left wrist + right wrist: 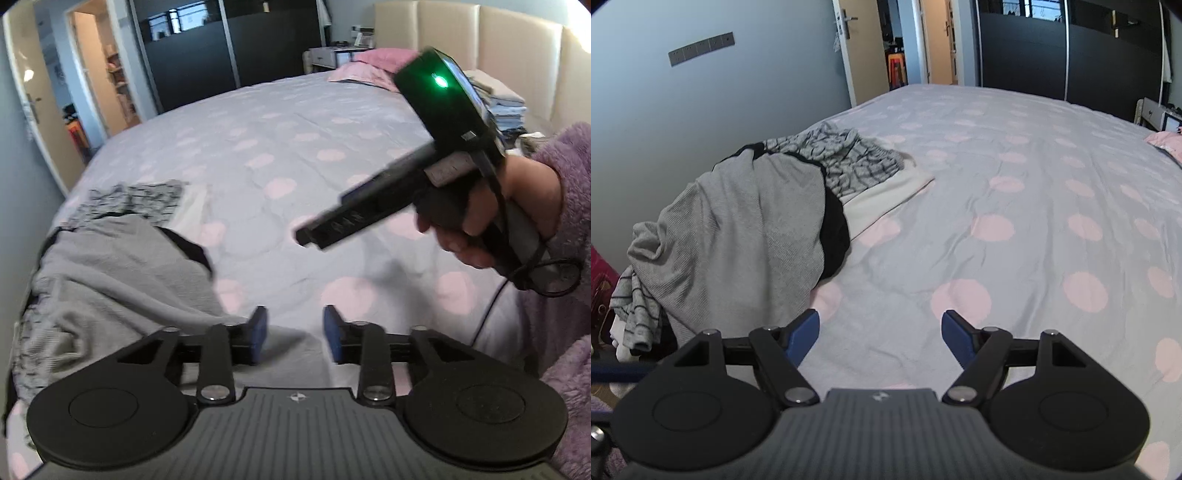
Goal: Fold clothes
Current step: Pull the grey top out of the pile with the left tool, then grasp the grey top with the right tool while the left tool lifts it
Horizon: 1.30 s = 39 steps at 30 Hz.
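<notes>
A pile of unfolded clothes lies at the left edge of the bed. On top is a grey knit garment (746, 229) (110, 273) over a black piece (834, 236), with a grey checked garment (849, 158) (136, 199) and a white cloth (886, 195) behind. My left gripper (295, 334) is open and empty, just above the grey garment's near edge. My right gripper (879, 332) is open and empty over bare bedspread, right of the pile. It also shows in the left wrist view (310, 236), held in a hand in the air.
The bedspread (1015, 184) is grey with pink dots. Pink pillows (369, 66) and a stack of folded laundry (502, 103) sit by the beige headboard. A dark wardrobe (1071, 48), an open door (871, 44) and a blue wall stand around the bed.
</notes>
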Tool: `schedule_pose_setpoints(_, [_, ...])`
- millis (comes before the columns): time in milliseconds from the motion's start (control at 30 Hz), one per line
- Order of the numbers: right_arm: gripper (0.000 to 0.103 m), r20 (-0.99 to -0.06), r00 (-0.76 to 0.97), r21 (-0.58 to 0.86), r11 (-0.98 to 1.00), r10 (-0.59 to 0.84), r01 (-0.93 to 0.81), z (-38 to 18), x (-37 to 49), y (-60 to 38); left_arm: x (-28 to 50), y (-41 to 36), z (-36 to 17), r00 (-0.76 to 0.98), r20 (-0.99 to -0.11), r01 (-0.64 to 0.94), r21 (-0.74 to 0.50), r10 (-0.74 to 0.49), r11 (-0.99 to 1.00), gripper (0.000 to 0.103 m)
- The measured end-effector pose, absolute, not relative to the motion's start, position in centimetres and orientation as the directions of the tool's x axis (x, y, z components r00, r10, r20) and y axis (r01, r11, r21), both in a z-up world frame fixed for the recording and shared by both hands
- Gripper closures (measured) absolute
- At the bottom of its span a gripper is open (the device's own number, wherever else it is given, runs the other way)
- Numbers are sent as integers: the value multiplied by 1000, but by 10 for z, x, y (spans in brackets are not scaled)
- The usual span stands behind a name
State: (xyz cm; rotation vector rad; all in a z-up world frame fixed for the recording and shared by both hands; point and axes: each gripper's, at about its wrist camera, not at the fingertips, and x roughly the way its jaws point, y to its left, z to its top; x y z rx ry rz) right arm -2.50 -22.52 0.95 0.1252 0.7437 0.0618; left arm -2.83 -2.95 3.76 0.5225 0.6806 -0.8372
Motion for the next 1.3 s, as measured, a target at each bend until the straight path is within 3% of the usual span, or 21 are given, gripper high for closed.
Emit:
schedule_pose_setpoints(200, [28,-694,707,147,988,135,-44,-1,1,-211,28,-5,53,645,-687,649,259,-336,716,60])
schedule_pose_setpoints(367, [28,-701,693,188,981,166,-45,-11,39,-206,95,19,53,695,-685,501,245,-218,830,59])
schedule_pose_setpoints(767, [29,-745,621,223,968,245,-114,-59,128,-162,160,48,12,654,-743,377,158,-142,912,60])
schedule_pose_setpoints(867, [46,-760,591,260,960,270,-104,-74,142,-156,164,47,12,654,-742,382,156,-147,911,77])
schedule_pose_setpoints(900, [62,-764,583,266,958,275,-104,-76,144,-155,165,47,12,652,-743,385,154,-151,910,87])
schedule_pose_setpoints(933, [85,-768,576,272,957,281,-103,-78,146,-154,164,48,13,652,-741,390,145,-161,909,94])
schedule_pose_setpoints(967, [93,-772,568,278,955,286,-103,-80,148,-153,163,47,15,654,-737,396,143,-170,907,96])
schedule_pose_setpoints(1300, [98,-698,712,102,995,79,-10,-20,109,-187,113,19,70,721,-613,491,125,-322,862,100])
